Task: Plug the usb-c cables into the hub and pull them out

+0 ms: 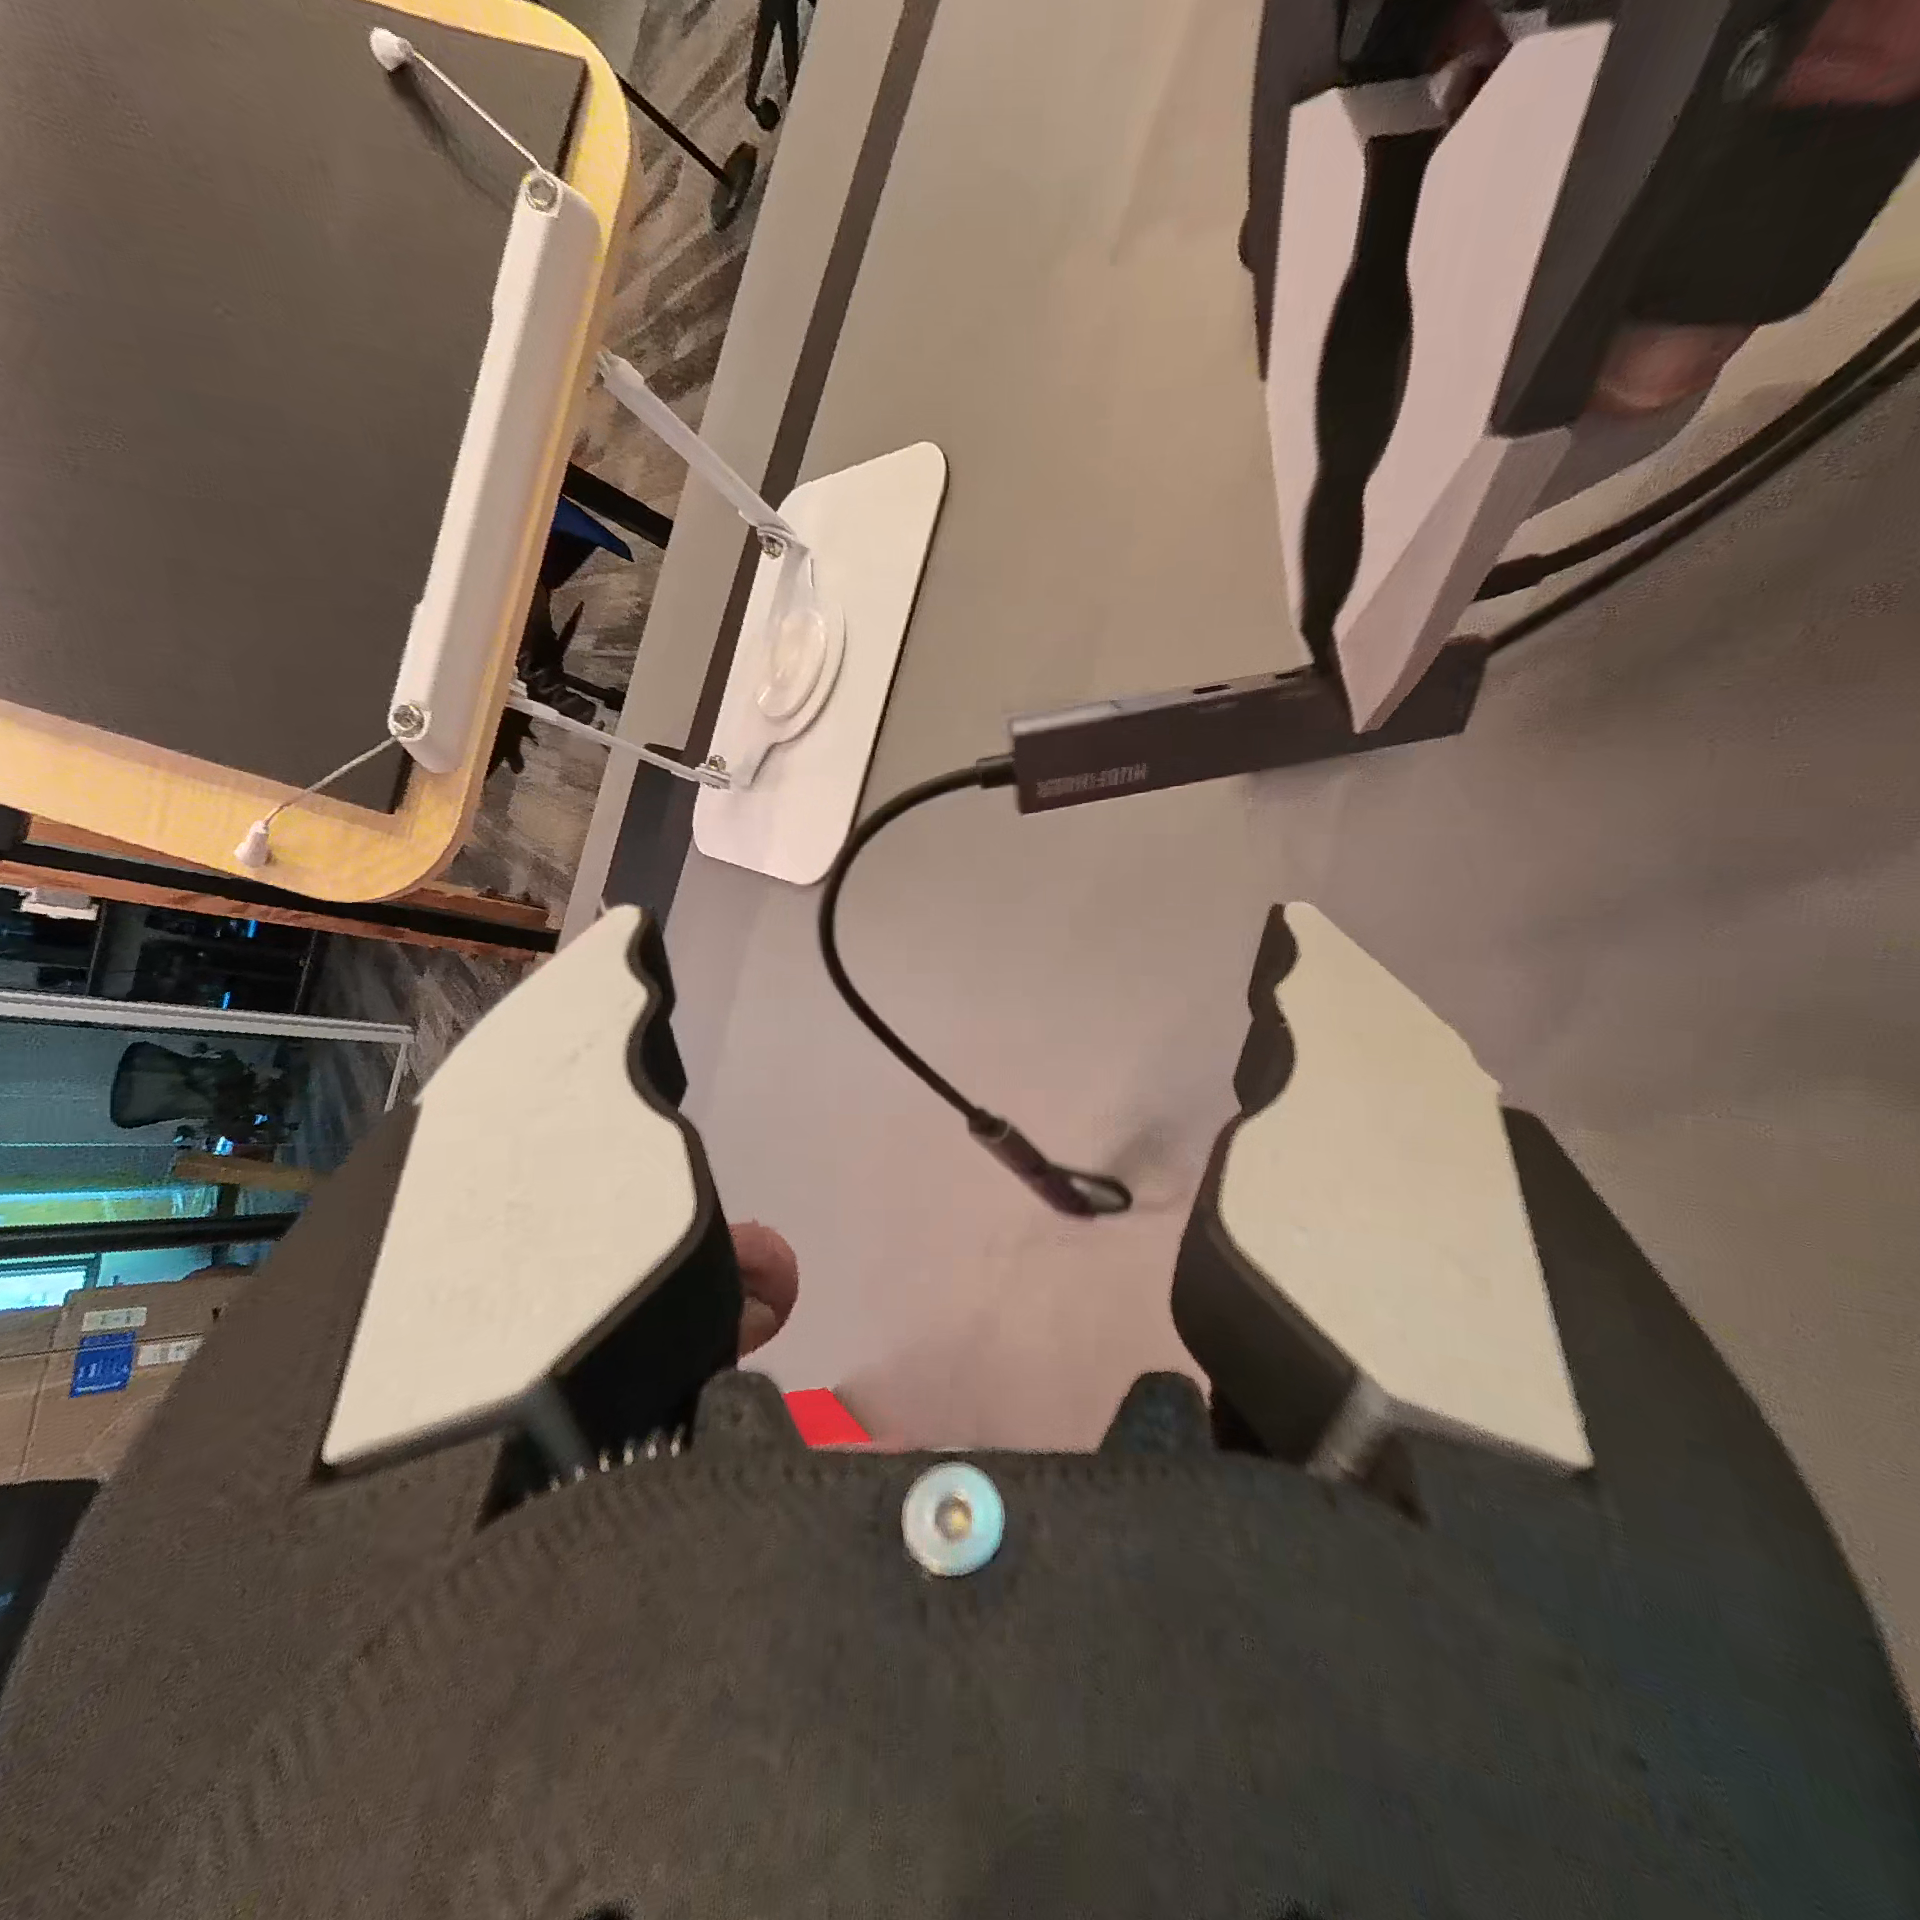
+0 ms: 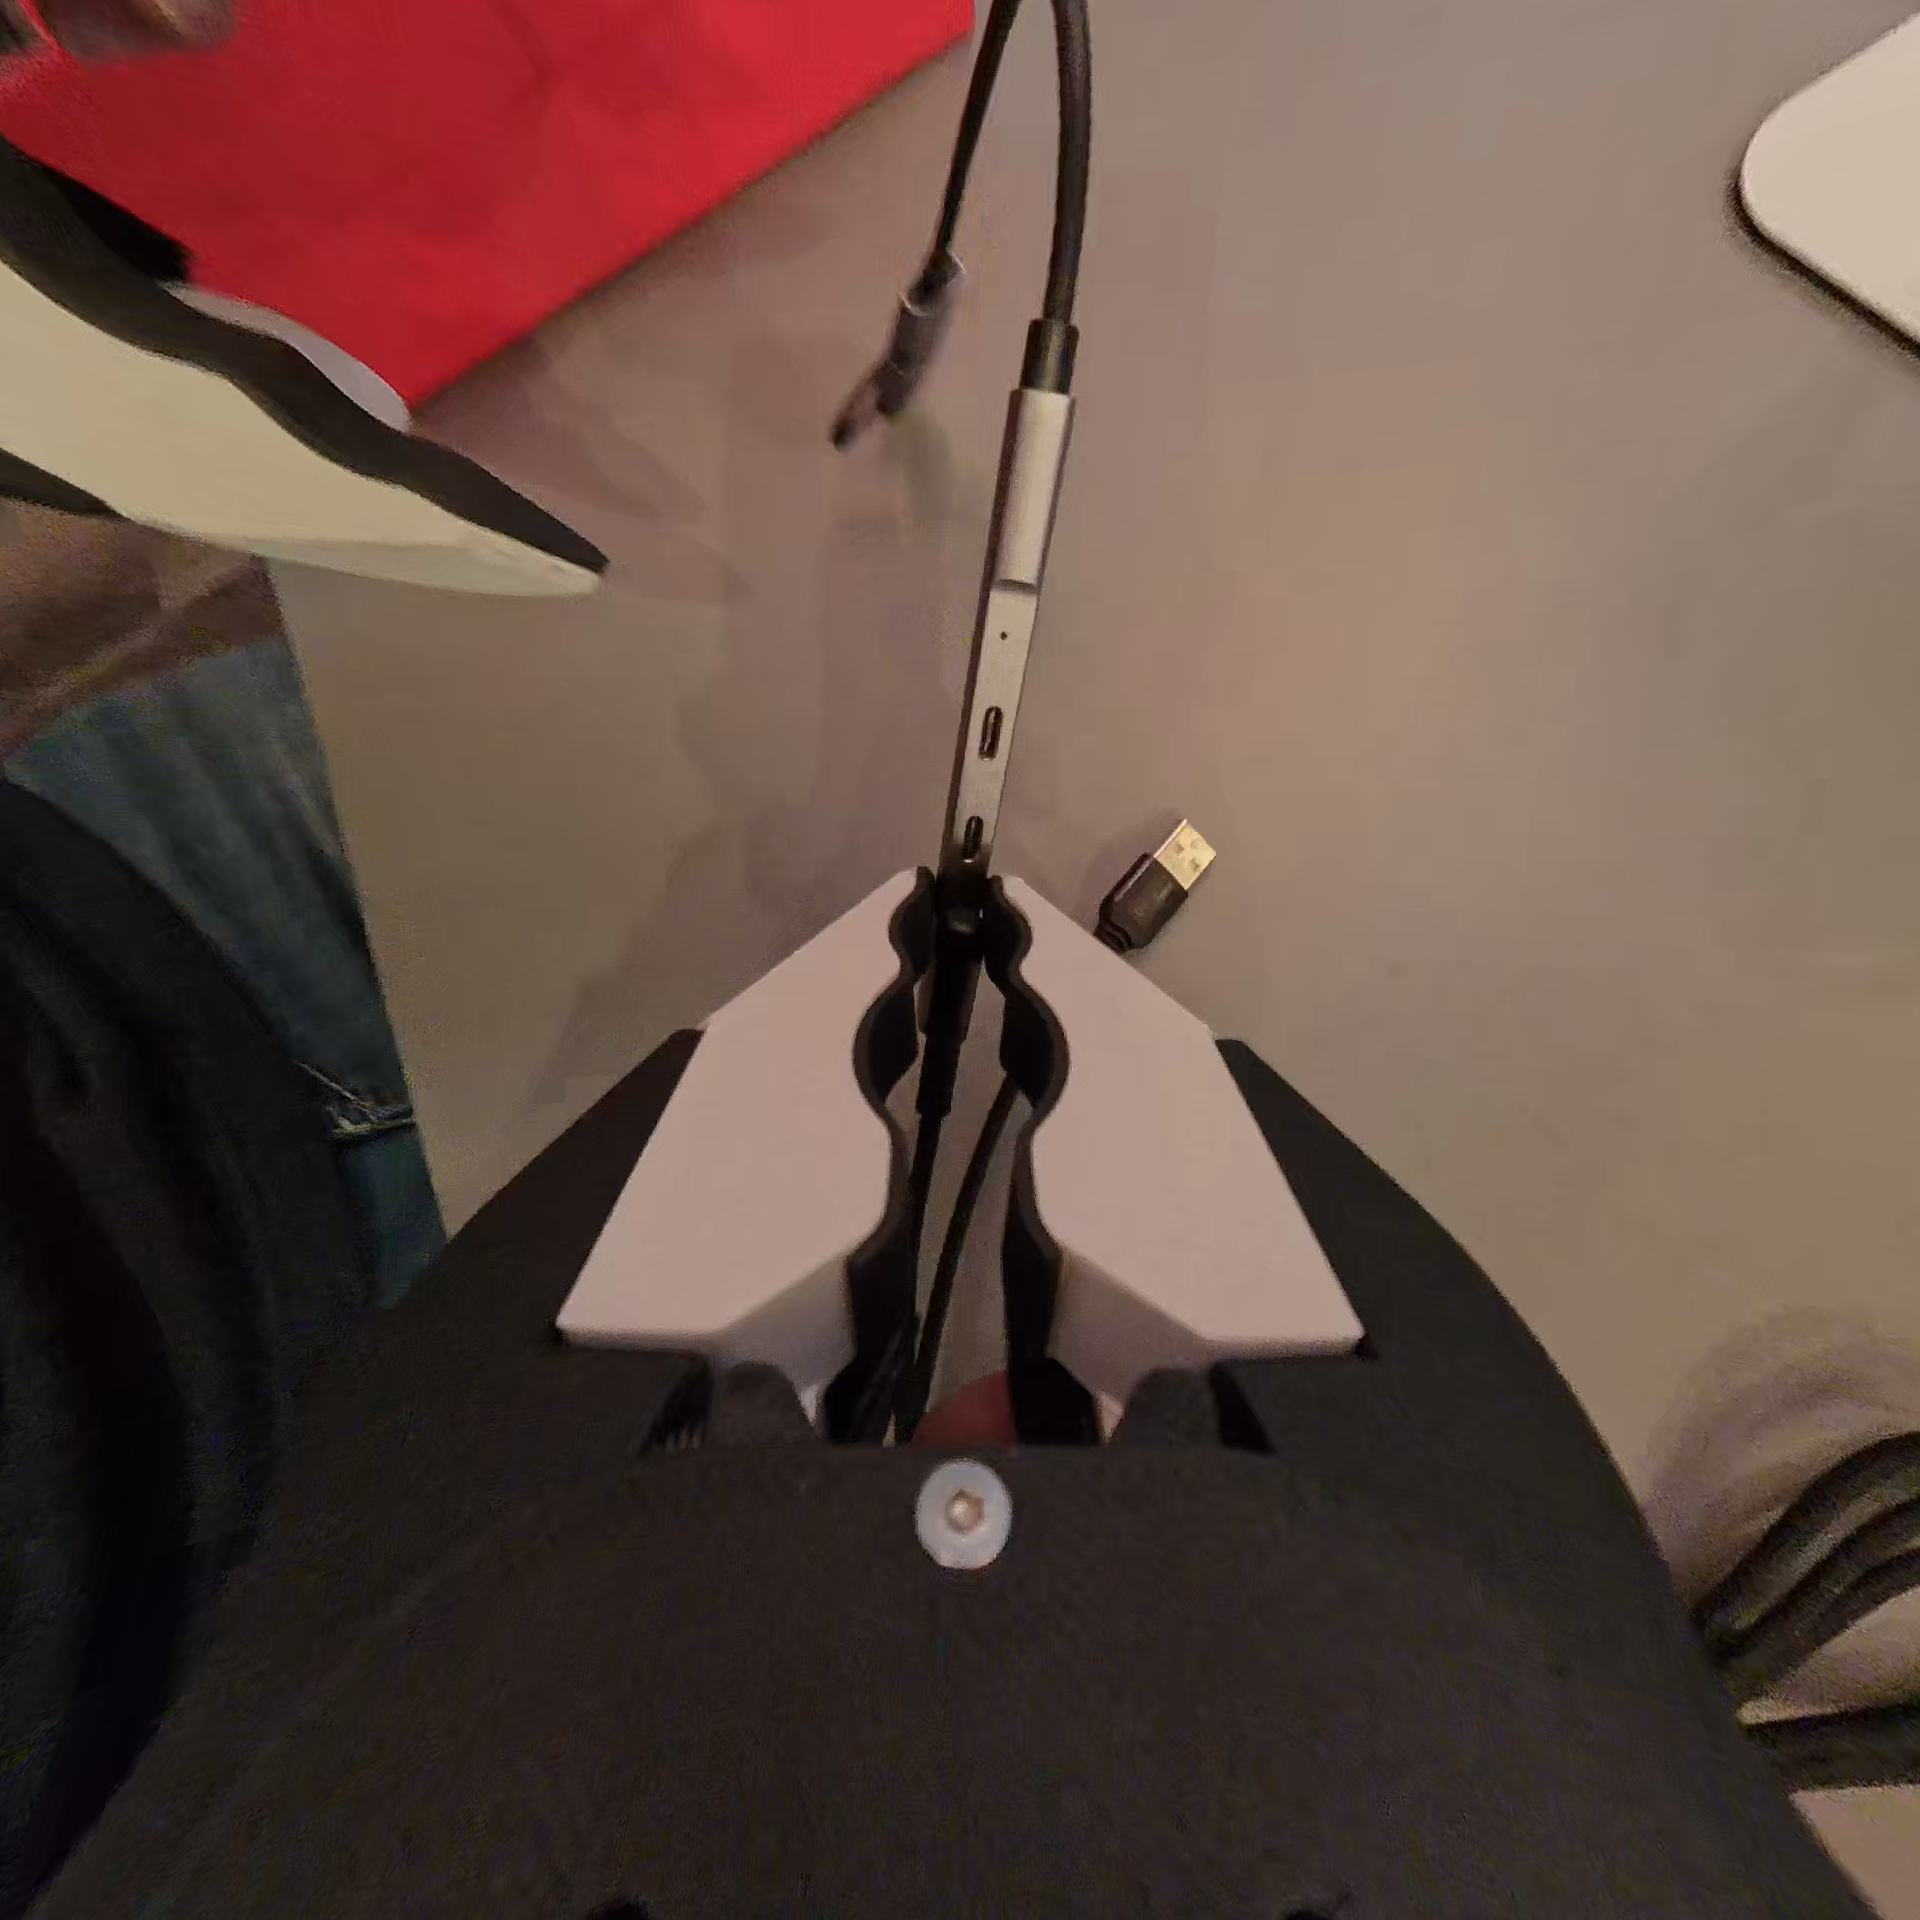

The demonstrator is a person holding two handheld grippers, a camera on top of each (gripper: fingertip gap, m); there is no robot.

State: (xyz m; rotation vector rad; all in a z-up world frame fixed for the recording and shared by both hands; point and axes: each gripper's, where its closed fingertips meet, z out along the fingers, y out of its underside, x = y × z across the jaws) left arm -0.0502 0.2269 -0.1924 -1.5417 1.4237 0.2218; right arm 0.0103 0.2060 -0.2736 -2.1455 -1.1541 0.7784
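Note:
A slim dark grey hub [image 1: 1174,743] lies on the grey table, with its short black lead curling to a loose plug [image 1: 1081,1195]. My left gripper [image 1: 956,925] is open and empty, hovering near that loose plug. My right gripper [image 2: 958,883] is shut on a black usb-c cable plug [image 2: 954,935] at the near end of the hub [image 2: 1003,665]. Two black cables run back between its fingers. Two empty ports show on the hub's side. In the left wrist view the right gripper [image 1: 1382,675] presses down on the hub's far end.
A loose USB-A plug [image 2: 1164,883] lies on the table just right of my right gripper. A white stand base [image 1: 831,665] holds up a wood-framed dark panel [image 1: 260,416] at the left. A red flat object [image 2: 468,156] lies beyond. One left-gripper finger [image 2: 312,488] shows there too.

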